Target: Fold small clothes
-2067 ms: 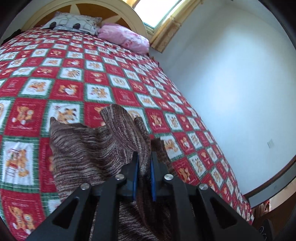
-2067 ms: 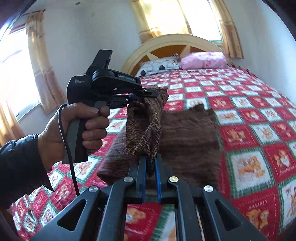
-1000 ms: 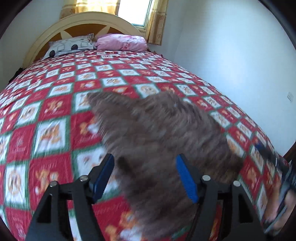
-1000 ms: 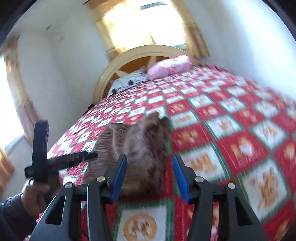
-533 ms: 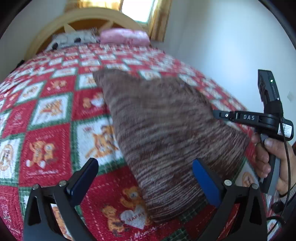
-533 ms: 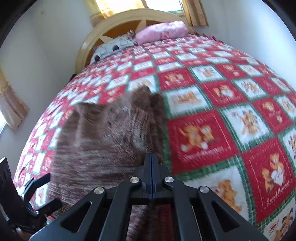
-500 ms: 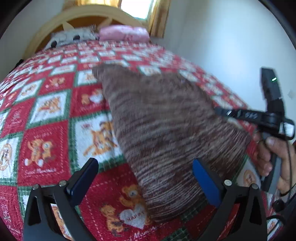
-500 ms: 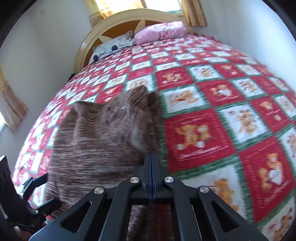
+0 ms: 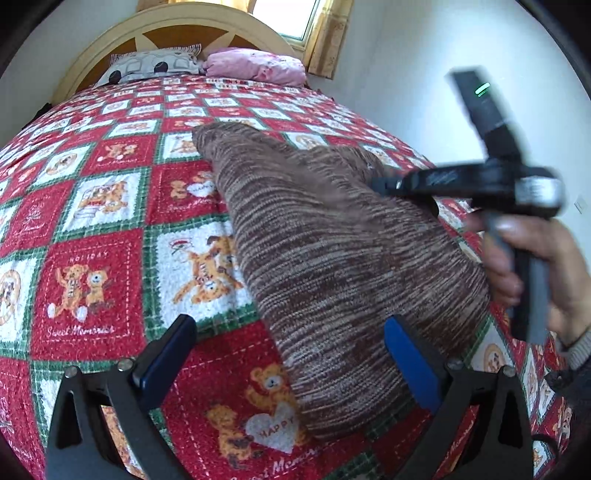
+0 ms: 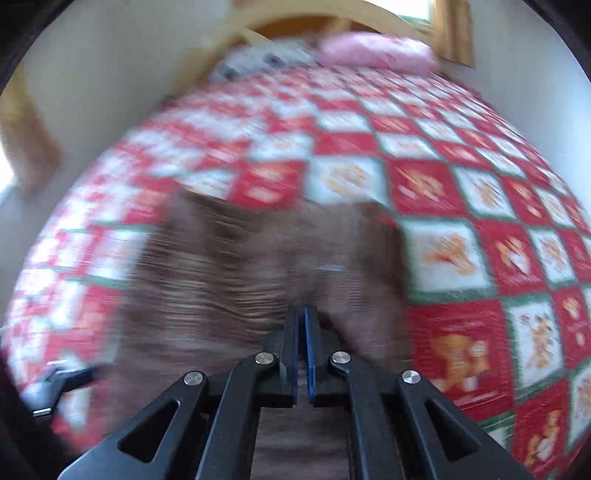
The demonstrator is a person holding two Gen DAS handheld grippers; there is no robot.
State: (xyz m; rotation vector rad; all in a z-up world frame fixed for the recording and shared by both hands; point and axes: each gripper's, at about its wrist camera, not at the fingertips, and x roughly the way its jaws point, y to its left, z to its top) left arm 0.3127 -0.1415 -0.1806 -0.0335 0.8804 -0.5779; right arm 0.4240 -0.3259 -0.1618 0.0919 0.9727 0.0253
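Observation:
A brown knitted garment (image 9: 332, 251) lies on the red patchwork bedspread (image 9: 92, 280), folded into a long strip that widens toward me. My left gripper (image 9: 288, 354) is open and empty, its blue pads just short of the garment's near end. My right gripper (image 10: 303, 321) is shut over the garment (image 10: 236, 258); that view is blurred and I cannot tell whether it holds cloth. It also shows in the left wrist view (image 9: 384, 182), held by a hand above the garment's right edge.
Two pillows, one grey patterned (image 9: 151, 66) and one pink (image 9: 255, 66), lie against the cream headboard (image 9: 177, 26). A white wall (image 9: 424, 74) runs along the bed's right side. The bedspread continues left and far of the garment.
My left gripper has stayed open near the garment's near end. My right gripper, shut, has swung quickly over the garment, so its view is now blurred.

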